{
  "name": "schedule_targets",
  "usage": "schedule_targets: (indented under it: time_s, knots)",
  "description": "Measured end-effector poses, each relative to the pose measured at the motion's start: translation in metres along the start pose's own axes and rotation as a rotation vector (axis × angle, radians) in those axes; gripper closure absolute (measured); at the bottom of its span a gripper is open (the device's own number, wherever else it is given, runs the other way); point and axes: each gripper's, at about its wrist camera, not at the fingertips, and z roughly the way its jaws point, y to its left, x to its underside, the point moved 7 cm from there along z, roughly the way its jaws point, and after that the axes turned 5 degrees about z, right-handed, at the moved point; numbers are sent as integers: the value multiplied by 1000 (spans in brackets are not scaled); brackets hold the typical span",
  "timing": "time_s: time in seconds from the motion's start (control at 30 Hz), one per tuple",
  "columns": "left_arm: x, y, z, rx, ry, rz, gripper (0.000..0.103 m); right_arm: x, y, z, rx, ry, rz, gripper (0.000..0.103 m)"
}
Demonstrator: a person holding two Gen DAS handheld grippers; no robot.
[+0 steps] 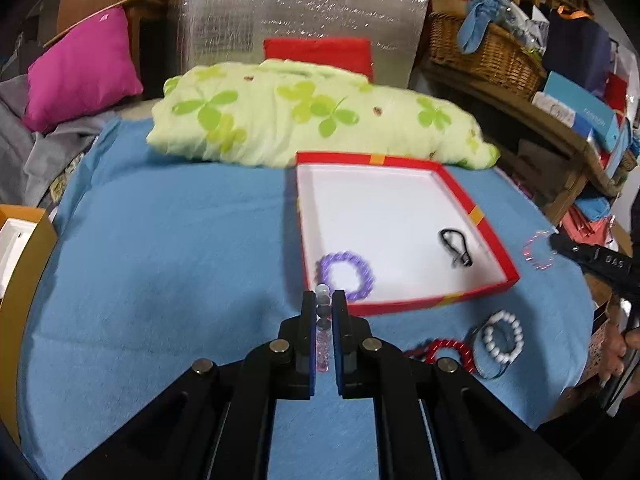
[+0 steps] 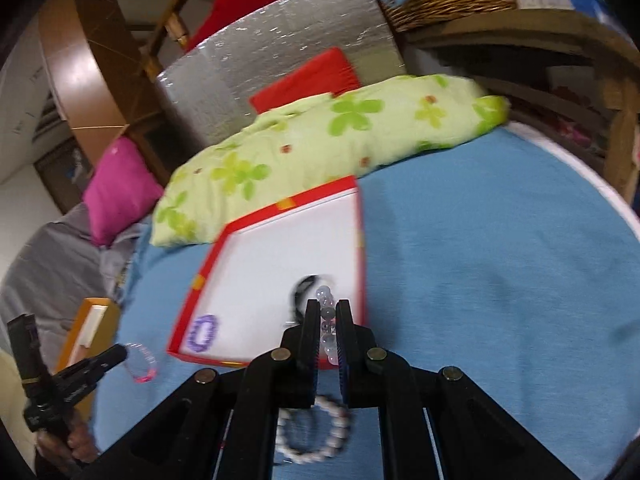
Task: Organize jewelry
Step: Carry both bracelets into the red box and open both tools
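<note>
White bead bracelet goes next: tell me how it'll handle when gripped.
The white bead bracelet is a loop of round beads, so it probably droops when lifted. Smooth beads may slip between pads. Flat on the blue cloth, it seems unlikely to roll.

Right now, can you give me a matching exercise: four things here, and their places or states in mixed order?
Things:
1 purple bracelet
2 white bracelet
3 pillow
4 left fingers

Places or states:
a behind the box
b shut on a beaded bracelet
c in the box
d on the cloth, beside the red bracelet

Pairs: 1-c, 2-d, 3-a, 4-b
</note>
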Motion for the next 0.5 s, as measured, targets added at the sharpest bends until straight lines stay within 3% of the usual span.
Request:
schedule_targets:
  time_s: [0.3, 0.5]
  knots:
    - [-36, -27, 29, 97, -45, -21, 96, -4, 32, 51, -93, 93, 61, 94]
    - [-45, -58, 60, 162, -9, -20, 96, -17, 45, 95, -95, 115, 77, 94]
